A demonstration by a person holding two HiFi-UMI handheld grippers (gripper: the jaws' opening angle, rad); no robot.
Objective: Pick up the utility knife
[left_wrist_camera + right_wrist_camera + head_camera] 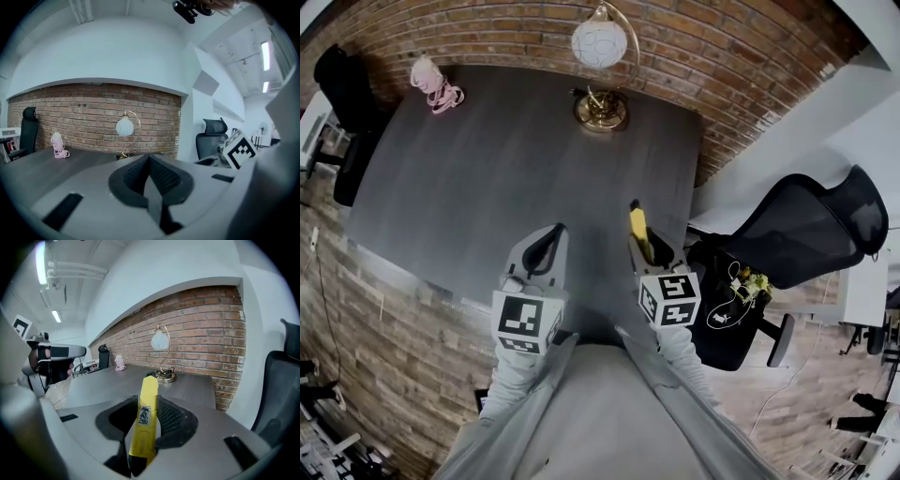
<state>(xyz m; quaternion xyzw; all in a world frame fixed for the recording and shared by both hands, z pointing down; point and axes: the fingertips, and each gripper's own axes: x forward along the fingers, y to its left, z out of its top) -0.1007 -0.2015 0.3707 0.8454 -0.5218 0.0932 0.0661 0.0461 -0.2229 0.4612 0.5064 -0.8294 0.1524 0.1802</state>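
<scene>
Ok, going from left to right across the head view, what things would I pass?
black chair → small pink object → left gripper → lamp → yellow utility knife, held in the right gripper → black office chair

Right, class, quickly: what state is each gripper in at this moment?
Left gripper: closed, nothing between its jaws.
Right gripper: closed on the yellow utility knife.
</scene>
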